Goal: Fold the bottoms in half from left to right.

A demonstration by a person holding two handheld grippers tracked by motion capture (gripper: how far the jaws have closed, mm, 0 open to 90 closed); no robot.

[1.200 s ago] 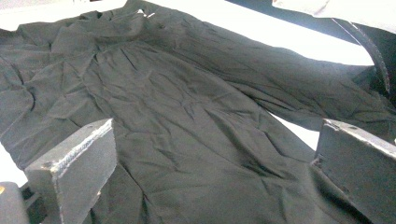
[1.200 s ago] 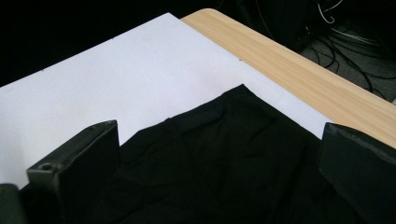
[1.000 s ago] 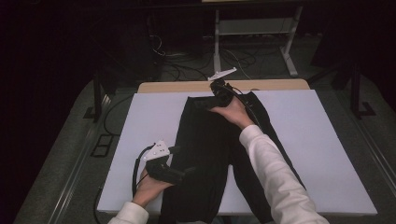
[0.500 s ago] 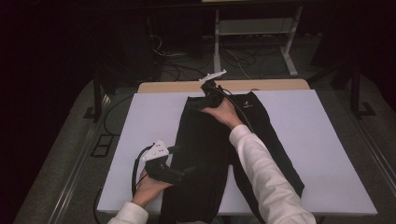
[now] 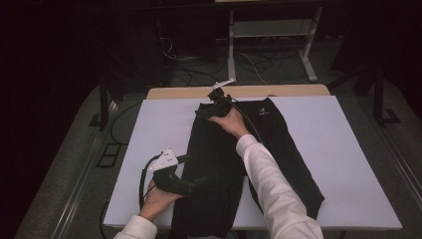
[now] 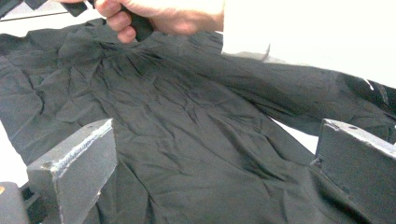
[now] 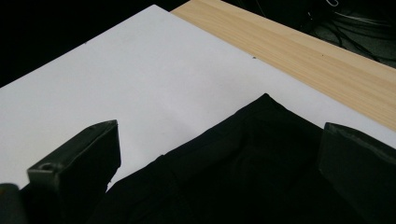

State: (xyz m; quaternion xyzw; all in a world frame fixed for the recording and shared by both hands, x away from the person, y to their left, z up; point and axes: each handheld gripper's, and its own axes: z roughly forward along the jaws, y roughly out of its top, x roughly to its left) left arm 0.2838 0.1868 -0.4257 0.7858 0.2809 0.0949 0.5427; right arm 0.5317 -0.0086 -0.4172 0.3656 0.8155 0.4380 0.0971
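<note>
**Both jaws wide over the black trousers**

I hold a hand-held gripper in each hand above a pair of black trousers (image 5: 219, 164) spread on the white sheet (image 5: 149, 129) that covers the table (image 5: 179, 92). The waistband lies toward twelve o'clock, near the bare wooden strip at the far edge, and the legs run down to six o'clock, one folded over the middle and the other angling out toward five o'clock.

My right hand-held gripper (image 5: 211, 97) is at twelve o'clock, over the top left corner of the waistband. In its own view the two jaws stand far apart, released, with the corner of the dark cloth (image 7: 252, 154) between them and nothing pinched (whether the tips brush the fabric I cannot tell).

My left hand-held gripper (image 5: 198, 182) sits at about seven o'clock, at the left edge of the folded leg. Its jaws are likewise spread wide, with wrinkled fabric (image 6: 196, 140) lying between them, ungrasped. Beyond them, my right hand (image 6: 159, 16) and white sleeve (image 6: 317, 37) cross the top of that view.
</note>
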